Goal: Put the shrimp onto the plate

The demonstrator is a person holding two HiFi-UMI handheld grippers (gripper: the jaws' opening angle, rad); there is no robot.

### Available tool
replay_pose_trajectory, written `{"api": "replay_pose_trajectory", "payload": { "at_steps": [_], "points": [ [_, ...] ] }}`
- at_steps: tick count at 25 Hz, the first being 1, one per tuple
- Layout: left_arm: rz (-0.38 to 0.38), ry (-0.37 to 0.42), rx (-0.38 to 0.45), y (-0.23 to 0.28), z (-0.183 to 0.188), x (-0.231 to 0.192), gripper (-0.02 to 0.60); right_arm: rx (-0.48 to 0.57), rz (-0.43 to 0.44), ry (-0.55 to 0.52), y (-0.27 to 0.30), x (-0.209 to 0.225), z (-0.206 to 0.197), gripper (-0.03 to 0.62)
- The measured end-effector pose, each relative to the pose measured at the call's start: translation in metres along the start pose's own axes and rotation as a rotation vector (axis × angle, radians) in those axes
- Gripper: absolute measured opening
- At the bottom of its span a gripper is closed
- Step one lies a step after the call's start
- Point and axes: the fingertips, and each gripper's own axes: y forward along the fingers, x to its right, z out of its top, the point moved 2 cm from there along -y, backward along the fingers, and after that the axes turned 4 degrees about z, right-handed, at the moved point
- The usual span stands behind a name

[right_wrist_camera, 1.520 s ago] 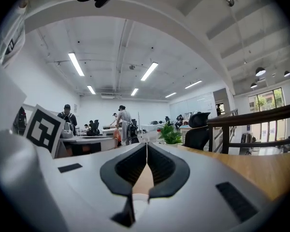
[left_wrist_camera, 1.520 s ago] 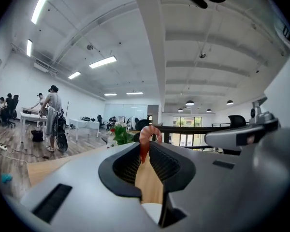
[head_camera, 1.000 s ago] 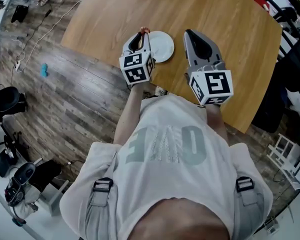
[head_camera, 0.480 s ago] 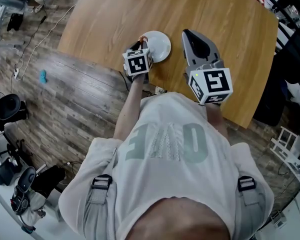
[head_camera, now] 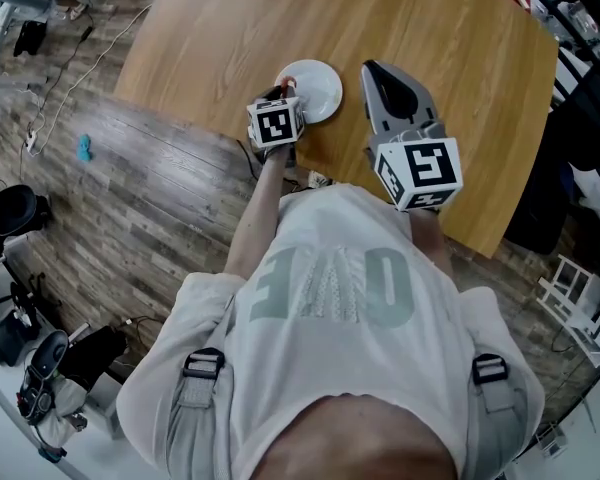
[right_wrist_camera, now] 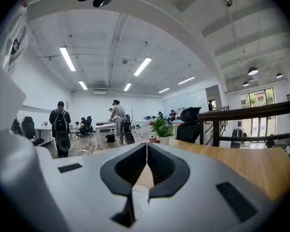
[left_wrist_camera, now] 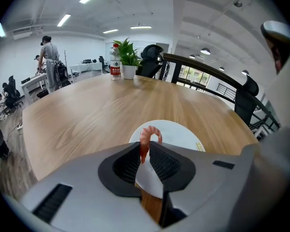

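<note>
The left gripper (left_wrist_camera: 144, 150) has its fingers (left_wrist_camera: 127, 164) pinched on the shrimp (left_wrist_camera: 146, 138) at its tail end, over the plate (left_wrist_camera: 181, 134). The shrimp looks light, soft and probably slippery. The right gripper (right_wrist_camera: 146, 151) has its fingers closed and empty.

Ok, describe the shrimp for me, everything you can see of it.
The shrimp is small, orange-pink and glossy, and looks like plastic or rubber. It is curled into a hook. Its lower end is pinched between the pads of the left tongs, and the curved end sticks out past their tips. It hangs over the near edge of the white plate on the wooden table. Whether it touches the plate cannot be told. Nothing else touches it.
</note>
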Motion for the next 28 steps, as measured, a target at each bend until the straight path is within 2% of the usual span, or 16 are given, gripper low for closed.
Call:
{"api": "replay_pose_trajectory", "payload": {
  "at_steps": [5,9,14,18,22,28],
  "points": [
    [-0.006,-0.013,0.012,0.000,-0.001,0.001,0.064,-0.003,-0.003,0.003,-0.002,0.001,-0.001,0.021],
    [-0.029,-0.029,0.049,-0.004,0.008,0.007,0.123,-0.005,-0.011,0.006,-0.002,0.002,-0.001,0.021],
    [-0.048,-0.046,0.084,-0.014,0.019,0.009,0.123,-0.002,-0.003,0.008,-0.001,-0.001,-0.001,0.021],
    [-0.050,-0.047,0.143,-0.028,0.035,0.010,0.123,-0.003,0.009,0.008,0.000,-0.004,-0.002,0.021],
    [-0.060,-0.051,0.281,-0.059,0.069,0.009,0.121,-0.004,0.025,0.006,0.004,-0.009,-0.001,0.021],
    [-0.094,-0.043,0.583,-0.139,0.136,0.013,0.121,0.014,0.052,-0.003,0.007,-0.018,0.005,0.021]
  ]
}}
